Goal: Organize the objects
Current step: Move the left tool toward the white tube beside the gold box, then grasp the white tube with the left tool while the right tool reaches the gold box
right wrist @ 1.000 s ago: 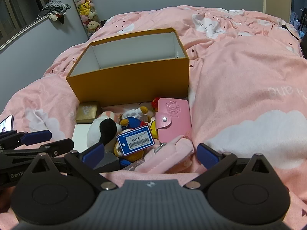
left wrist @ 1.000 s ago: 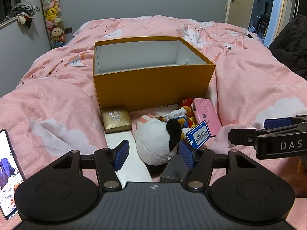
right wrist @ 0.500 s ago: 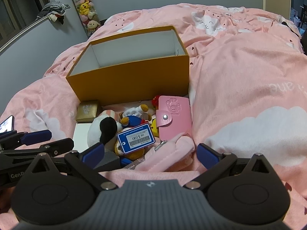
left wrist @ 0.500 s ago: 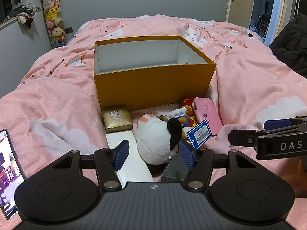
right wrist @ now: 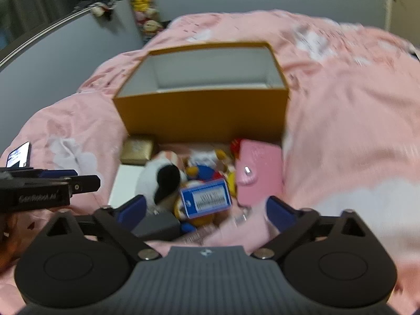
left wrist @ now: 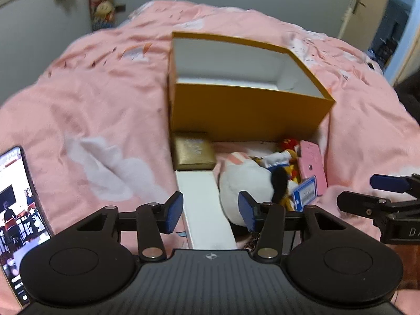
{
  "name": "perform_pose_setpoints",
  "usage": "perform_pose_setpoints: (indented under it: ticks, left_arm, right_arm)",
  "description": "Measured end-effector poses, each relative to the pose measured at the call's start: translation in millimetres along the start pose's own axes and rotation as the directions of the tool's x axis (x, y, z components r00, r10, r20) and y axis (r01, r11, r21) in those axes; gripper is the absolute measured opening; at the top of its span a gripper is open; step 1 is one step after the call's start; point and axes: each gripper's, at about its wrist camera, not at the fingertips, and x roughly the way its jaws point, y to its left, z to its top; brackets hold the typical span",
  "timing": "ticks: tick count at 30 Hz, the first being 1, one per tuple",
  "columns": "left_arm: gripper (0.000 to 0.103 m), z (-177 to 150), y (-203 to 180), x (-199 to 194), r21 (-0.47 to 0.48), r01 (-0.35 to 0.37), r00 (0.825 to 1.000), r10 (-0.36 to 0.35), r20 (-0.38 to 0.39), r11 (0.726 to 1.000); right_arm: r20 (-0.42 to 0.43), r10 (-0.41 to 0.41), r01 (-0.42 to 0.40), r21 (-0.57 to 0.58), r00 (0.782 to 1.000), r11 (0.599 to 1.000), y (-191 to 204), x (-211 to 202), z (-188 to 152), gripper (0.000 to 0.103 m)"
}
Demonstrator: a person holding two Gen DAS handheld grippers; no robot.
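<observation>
An open, empty orange box [left wrist: 244,110] [right wrist: 204,110] stands on the pink bed. In front of it lies a pile: a gold box [left wrist: 193,153] [right wrist: 137,148], a flat white box [left wrist: 203,204], a white and black plush [left wrist: 246,181] [right wrist: 160,178], a pink card wallet [left wrist: 312,165] [right wrist: 258,170], a blue barcode tag [left wrist: 304,194] [right wrist: 206,200] and small colourful toys [right wrist: 207,165]. My left gripper [left wrist: 210,207] is open and empty over the white box. My right gripper [right wrist: 206,210] is open and empty over the tag.
A lit phone [left wrist: 18,210] [right wrist: 18,155] lies on the bed at the left. A grey box [right wrist: 157,225] sits by the right gripper's left finger. Pink quilt [left wrist: 92,99] surrounds the pile. A shelf of plush toys [right wrist: 143,8] stands by the far wall.
Both grippers have moved forward and tilted down toward the pile. The left one has shifted left, off the plush and over the white box. Both views are now motion-blurred.
</observation>
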Motion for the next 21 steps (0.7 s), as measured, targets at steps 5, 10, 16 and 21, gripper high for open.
perform_pose_setpoints:
  ticks: [5, 10, 16, 21]
  left_arm:
    - [0.049, 8.0, 18.8, 24.6, -0.111, 0.074, 0.992, -0.085, -0.095, 0.991]
    - [0.048, 5.8, 19.9, 52.9, -0.141, 0.054, 0.980, -0.079, -0.184, 0.989]
    - [0.048, -1.2, 29.8, 77.9, -0.196, 0.009, 0.961, -0.063, -0.269, 0.981]
    - [0.053, -4.1, 37.5, 93.2, -0.238, 0.001, 0.951, -0.075, -0.301, 0.971]
  right_arm:
    - [-0.064, 0.088, -0.091, -0.052, 0.994, 0.995, 13.1, 27.8, 22.4, 0.068]
    - [-0.133, 0.142, -0.154, -0.087, 0.981, 0.984, 27.6, 58.1, 30.3, 0.058]
    - [-0.179, 0.168, -0.188, -0.100, 0.969, 0.977, 32.7, 81.4, 32.6, 0.058]
    - [-0.187, 0.172, -0.194, -0.107, 0.967, 0.975, 33.5, 95.2, 37.4, 0.057]
